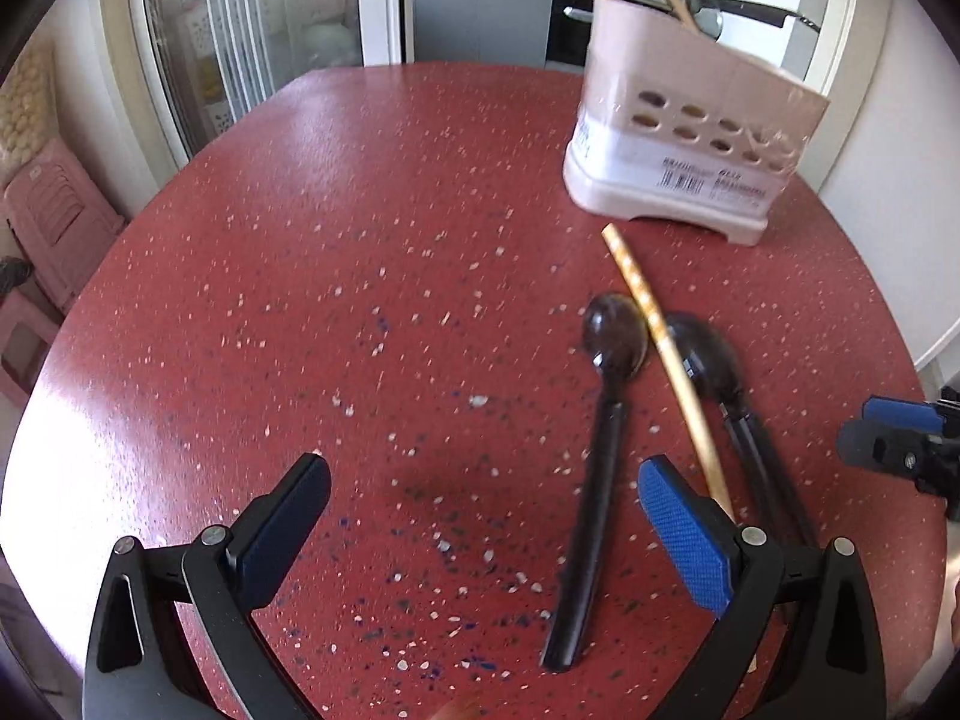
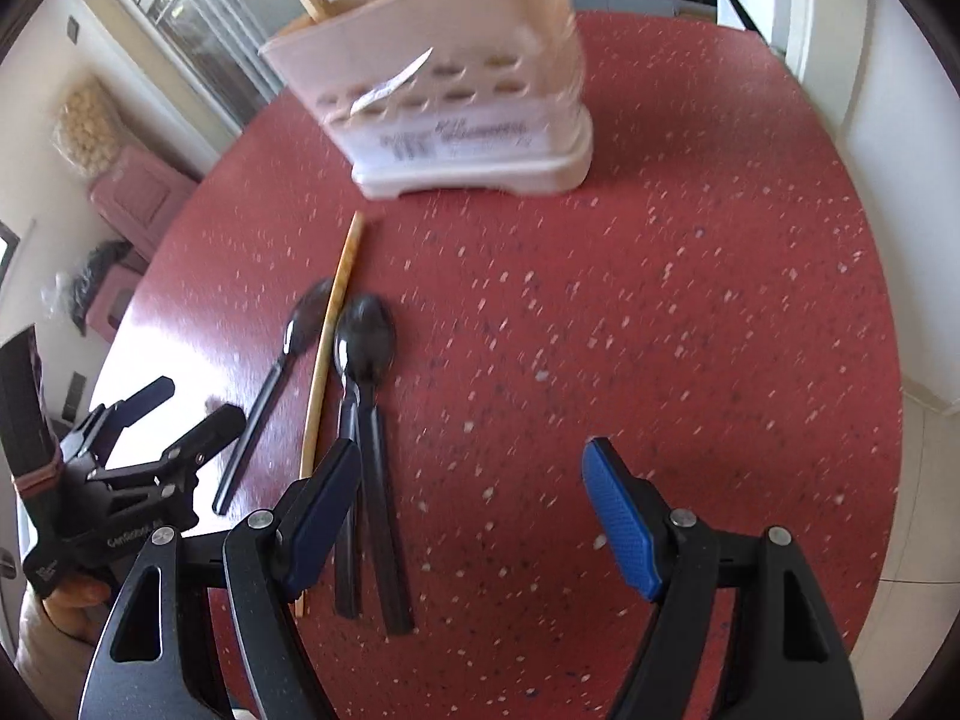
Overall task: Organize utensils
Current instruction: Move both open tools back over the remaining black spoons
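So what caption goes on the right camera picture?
Open right claw above a red table, beside black spoons, a chopstick and a pink holder.

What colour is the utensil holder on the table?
Pale pink, with a white lower band carrying a barcode label; the utensil holder shows best in the left wrist view.

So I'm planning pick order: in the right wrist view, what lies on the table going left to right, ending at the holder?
Left gripper → single black spoon → wooden chopstick → pair of black spoons → pink utensil holder.
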Demonstrator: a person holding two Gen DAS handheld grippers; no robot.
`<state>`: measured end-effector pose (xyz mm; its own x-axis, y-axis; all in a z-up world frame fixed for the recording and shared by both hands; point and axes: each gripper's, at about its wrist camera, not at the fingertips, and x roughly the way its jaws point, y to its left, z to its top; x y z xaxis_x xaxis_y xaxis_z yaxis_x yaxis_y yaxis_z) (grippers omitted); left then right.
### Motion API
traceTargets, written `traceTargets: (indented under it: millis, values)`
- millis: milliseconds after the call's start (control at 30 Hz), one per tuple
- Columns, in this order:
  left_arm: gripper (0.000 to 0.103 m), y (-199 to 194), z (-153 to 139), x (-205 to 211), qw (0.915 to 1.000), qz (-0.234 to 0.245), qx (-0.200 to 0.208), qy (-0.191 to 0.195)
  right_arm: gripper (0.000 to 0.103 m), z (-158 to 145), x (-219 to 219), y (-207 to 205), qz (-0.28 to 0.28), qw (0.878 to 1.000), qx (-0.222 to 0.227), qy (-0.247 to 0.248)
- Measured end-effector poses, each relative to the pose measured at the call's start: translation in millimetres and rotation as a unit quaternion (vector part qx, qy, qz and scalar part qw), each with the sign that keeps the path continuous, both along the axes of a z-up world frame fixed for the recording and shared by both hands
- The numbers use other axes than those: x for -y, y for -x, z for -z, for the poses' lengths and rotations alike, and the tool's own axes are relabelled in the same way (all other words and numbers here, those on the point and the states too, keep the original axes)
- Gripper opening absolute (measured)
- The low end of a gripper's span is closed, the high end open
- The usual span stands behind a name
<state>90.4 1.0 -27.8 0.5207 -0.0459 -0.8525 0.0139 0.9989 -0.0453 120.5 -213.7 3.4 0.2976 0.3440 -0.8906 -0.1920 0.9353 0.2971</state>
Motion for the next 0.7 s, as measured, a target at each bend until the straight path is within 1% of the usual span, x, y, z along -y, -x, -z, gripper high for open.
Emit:
traceTargets:
  millis: [100,233,400,567,700]
  values:
    - [0.103,-1.3,4.3,-1.3,0.9999,0.006,-0.008,-0.002,0.079,-1.0,-10.0,4.1,-0.017,1.0,0.002,0.022]
    - [0.103,-4.0,7.8,-1.8,0.9997,0.005,-0.016,-0.016,0.079,-1.4,-22.6,8.1,-0.043,0.998,0.002,0.045]
    - [0.103,-8.5,10.0,-5.0,0.9997,0.01,-0.02,-0.006,0.079,3.4,-36.3,13.6,-0.069,0.994,0.003,0.08]
    - [0.103,-11.5,11.5,-1.1,0.9996,0.018,-0.019,-0.013,0.069,11.6,-49.2,9.8,-0.079,0.991,-0.005,0.108]
    - [0.103,-15.4,11.3,3.2,0.9995,0.019,-0.019,-0.013,0.057,14.7,-57.1,4.7,-0.081,0.989,-0.001,0.127]
